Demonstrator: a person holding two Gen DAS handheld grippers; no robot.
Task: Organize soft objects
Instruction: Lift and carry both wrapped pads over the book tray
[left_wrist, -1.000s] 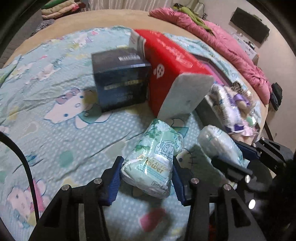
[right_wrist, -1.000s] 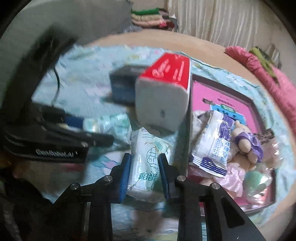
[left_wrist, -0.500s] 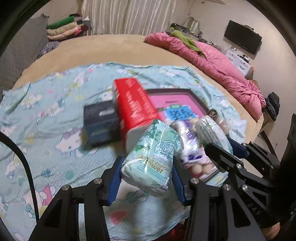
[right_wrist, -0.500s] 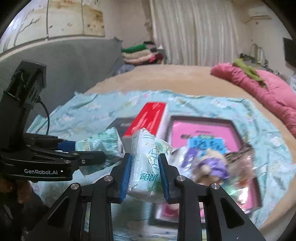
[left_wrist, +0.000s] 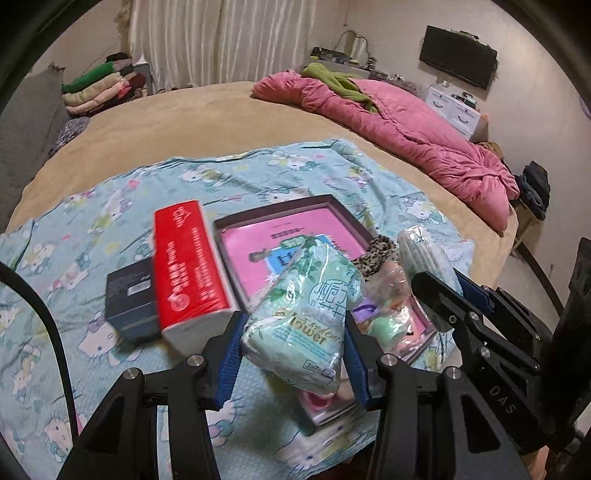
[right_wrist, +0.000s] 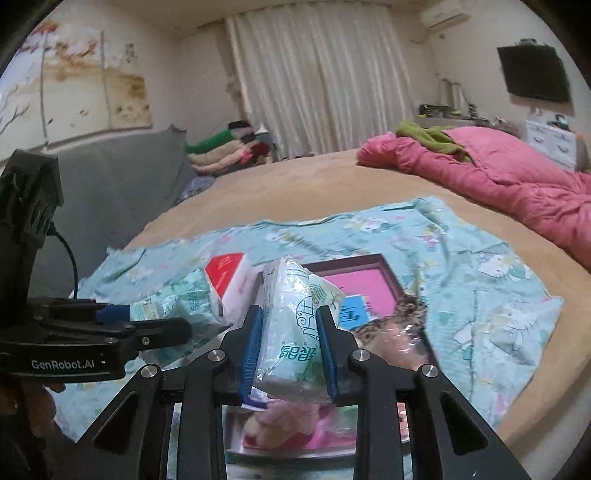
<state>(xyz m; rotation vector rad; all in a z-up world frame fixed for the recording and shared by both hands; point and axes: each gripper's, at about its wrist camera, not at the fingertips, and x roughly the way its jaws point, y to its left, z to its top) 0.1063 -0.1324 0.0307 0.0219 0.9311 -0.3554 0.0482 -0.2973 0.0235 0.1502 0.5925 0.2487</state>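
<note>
Left wrist view: the left gripper (left_wrist: 291, 354) is clenched on a crinkly, mint-green plastic tissue pack (left_wrist: 303, 317), pillow-shaped, lifted clear above the patterned blue sheet (left_wrist: 74, 236). At 10 o'clock of the pack stands a red, block-shaped tissue brick (left_wrist: 188, 266), with a dark box (left_wrist: 129, 299) touching its far side. At 12 o'clock lies the shallow pink tray (left_wrist: 288, 229), its raised rim dark. The right gripper (left_wrist: 443, 291) sits at 3 o'clock.

Right wrist view: the right gripper (right_wrist: 288, 350) squeezes a second tissue pack (right_wrist: 295, 325), glossy and upright, over the tray's (right_wrist: 354, 277) near edge. Bare tan bedspread (right_wrist: 280, 192) lies open beyond the sheet.
</note>
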